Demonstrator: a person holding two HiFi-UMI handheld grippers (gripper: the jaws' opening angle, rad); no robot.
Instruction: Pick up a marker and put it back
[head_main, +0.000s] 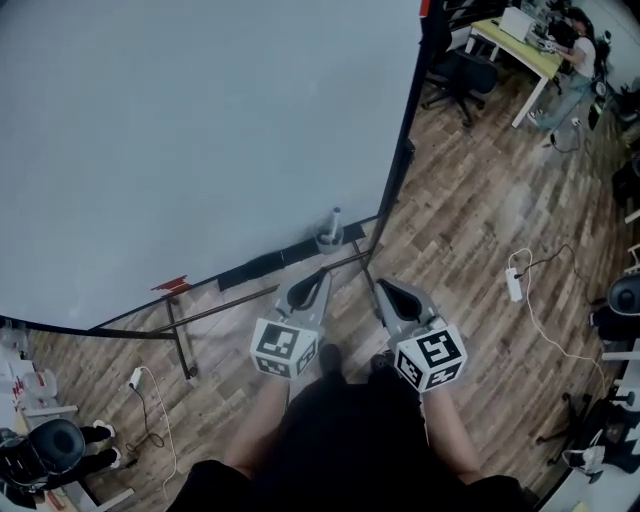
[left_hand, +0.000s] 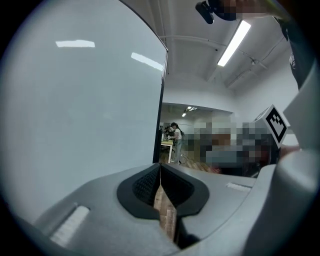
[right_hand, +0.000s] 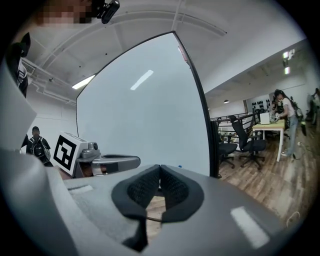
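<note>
While the marker (head_main: 335, 218) stands upright in a small cup (head_main: 328, 241) at the whiteboard's (head_main: 200, 130) lower right corner, the left gripper (head_main: 319, 274) and right gripper (head_main: 380, 285) hover near it above the wooden floor (head_main: 480, 200), each with its fingers pressed together and holding nothing.
</note>
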